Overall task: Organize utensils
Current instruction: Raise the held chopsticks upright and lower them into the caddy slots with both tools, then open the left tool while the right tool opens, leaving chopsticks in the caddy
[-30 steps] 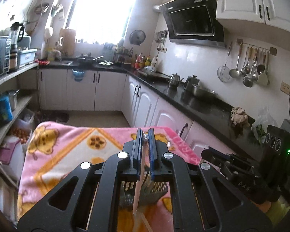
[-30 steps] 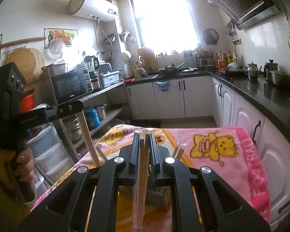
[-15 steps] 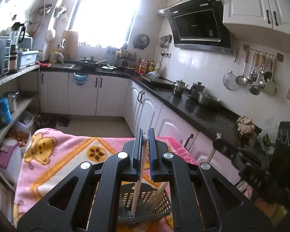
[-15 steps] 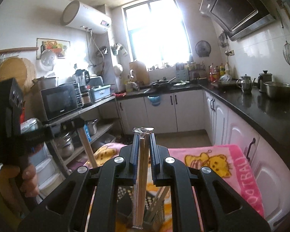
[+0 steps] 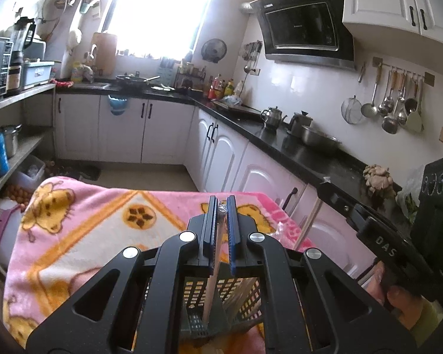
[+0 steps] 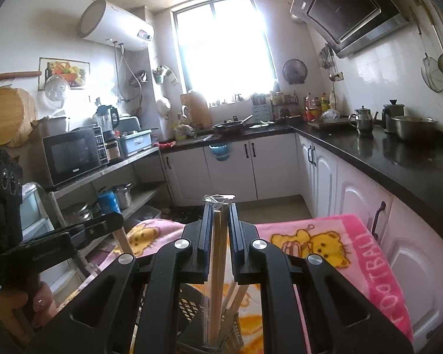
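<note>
While both jaws clamp wrapped wooden chopsticks (image 6: 217, 268), pale sticks upright, tips inside dark slotted basket (image 5: 245, 298).

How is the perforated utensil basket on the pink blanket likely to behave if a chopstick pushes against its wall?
The utensil basket looks like thin perforated plastic, so probably light. It stands on a soft pink blanket, an uneven footing, so a sideways push may well tip or slide it. The chopsticks leaning inside could raise its balance point.

Left gripper (image 5: 220, 206) and right gripper (image 6: 220, 209) both clamped, tilted slightly downward
</note>
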Demonstrator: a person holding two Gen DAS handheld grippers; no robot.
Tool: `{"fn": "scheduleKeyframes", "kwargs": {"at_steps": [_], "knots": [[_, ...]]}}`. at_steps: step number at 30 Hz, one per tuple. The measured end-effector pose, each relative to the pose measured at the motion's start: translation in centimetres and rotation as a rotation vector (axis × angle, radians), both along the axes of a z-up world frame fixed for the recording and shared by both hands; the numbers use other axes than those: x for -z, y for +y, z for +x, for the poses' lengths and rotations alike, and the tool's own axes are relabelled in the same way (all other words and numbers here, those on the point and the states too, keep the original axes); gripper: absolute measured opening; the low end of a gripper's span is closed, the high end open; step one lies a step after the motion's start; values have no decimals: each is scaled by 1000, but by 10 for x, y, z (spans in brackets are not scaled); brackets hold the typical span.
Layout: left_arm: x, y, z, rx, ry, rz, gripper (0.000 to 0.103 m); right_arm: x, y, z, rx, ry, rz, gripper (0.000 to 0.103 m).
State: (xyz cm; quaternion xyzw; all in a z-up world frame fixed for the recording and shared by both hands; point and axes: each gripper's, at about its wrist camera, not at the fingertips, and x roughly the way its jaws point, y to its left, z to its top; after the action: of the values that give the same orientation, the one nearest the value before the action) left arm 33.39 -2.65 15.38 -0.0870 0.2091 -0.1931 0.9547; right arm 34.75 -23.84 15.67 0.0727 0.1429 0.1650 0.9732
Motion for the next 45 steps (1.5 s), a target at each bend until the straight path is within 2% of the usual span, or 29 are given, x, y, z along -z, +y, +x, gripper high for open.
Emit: {"fn": "scheduleKeyframes", "kwargs": {"at_steps": [20,34,39,41,45], "knots": [[37,14,-5,-14,82,-15,2,48,4,-8,-30,125,3,11],[48,25,-8,-28,116,-17,2,63,0,-14,-50,194,33,14],[49,27,-11,-30,123,-15,9,64,-1,-15,-55,207,37,19],[50,27,-13,-24,131,-13,12,64,-1,-17,-55,209,36,28],[51,27,-20,-15,134,-21,19,64,-2,-19,-58,215,39,32]]}}
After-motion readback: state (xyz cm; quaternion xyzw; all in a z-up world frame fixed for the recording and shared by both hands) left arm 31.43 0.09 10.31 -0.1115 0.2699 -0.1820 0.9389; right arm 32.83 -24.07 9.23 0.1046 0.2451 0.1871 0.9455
